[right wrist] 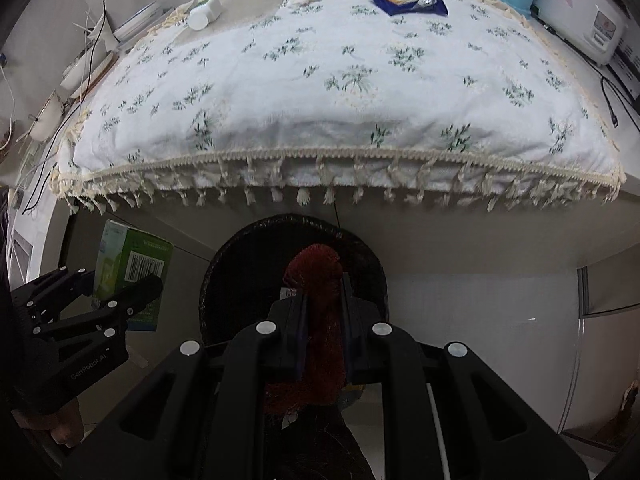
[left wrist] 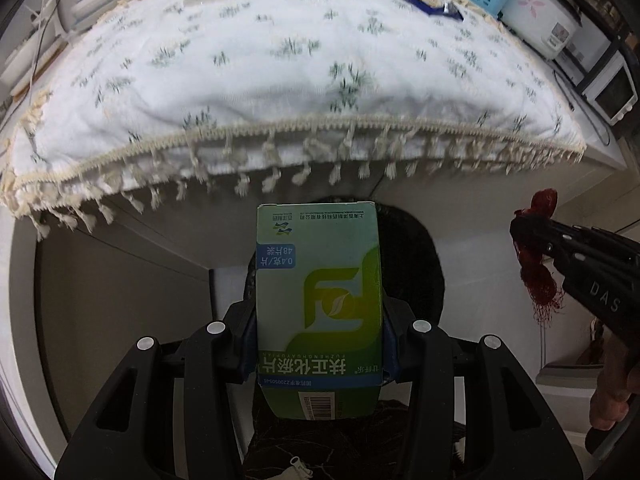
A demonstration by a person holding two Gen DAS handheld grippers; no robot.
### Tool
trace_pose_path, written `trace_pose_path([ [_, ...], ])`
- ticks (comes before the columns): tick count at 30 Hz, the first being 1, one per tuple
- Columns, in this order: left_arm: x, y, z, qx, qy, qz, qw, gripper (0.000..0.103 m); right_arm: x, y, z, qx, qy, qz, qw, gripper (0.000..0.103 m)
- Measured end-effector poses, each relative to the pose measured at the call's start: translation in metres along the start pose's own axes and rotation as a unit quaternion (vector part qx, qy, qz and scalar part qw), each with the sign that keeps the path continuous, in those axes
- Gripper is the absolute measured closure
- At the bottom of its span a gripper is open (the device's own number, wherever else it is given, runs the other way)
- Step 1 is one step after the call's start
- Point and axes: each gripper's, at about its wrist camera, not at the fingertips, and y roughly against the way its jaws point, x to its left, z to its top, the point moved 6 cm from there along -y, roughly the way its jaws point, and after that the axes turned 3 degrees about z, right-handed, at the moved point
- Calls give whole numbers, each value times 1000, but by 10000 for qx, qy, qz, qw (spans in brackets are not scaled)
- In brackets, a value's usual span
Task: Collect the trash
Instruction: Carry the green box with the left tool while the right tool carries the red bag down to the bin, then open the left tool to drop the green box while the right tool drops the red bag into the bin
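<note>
— Two claws are in view, yes? What does each one carry?

— Yes. The left claw (left wrist: 320, 344) is clamped on a green medicine box (left wrist: 318, 300); its two pads press the long sides of the box, and the box stands upright between them. The right claw (right wrist: 324, 336) is clenched on a bunch of red mesh netting (right wrist: 322, 320), which sticks out above the fingertips and hangs below them too.

— Where are they, compared to the bin?

— A black trash bin (right wrist: 240, 276) stands on the floor below the front edge of the surface (right wrist: 400, 232). In the right wrist view the red netting is in front of the bin's dark opening, at the centre. In the left wrist view the bin shows behind the box, toward 2 o'clock.

— And each claw sees the other?

— From the left camera, the right claw is at 3 o'clock. From the right camera, the left claw with the box is at 9 o'clock, beside the bin.

— Is other trash on the surface?

— On the flowered tablecloth (right wrist: 340, 80), a dark blue wrapper (right wrist: 408, 0) lies at 12 o'clock, and a white bottle (right wrist: 205, 13) lies on its side at 11 o'clock. Both are far from the claws.
</note>
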Motion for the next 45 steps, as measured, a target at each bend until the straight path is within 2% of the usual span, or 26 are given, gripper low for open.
trace_pose_path([
  [3, -2, -12, -7, 58, -76, -13, 10000, 57, -3, -16, -16, 161, -65, 44, 9998, 90],
  [11, -15, -41, -17, 243, -243, -26, 9994, 57, -15, -45, -42, 419, -85, -218, 9988, 90],
  [19, -28, -71, -15, 356, -323, -102, 9988, 56, -27, -47, -48, 504, -283, -242, 9980, 90],
  [24, -38, -81, -12, 226, -491, -125, 9985, 55, -26, -40, -37, 424, -274, -289, 9983, 90],
  [25, -40, -83, -11, 205, -516, -140, 9984, 50, -25, -38, -36, 416, -282, -292, 9983, 90],
  [26, -40, -84, -11, 186, -517, -125, 9984, 40, -26, -38, -35, 414, -310, -283, 9983, 90],
  [32, -35, -78, -5, -78, -523, -140, 9985, 8, -25, -43, -34, 478, -360, -276, 9978, 90],
  [37, -22, -70, -2, -121, -504, -52, 9986, 6, -21, -57, -35, 589, -310, -249, 9975, 90],
  [45, 22, -58, -2, -38, -10, 51, 10000, 6, -2, -79, -26, 705, -85, -152, 9974, 89],
])
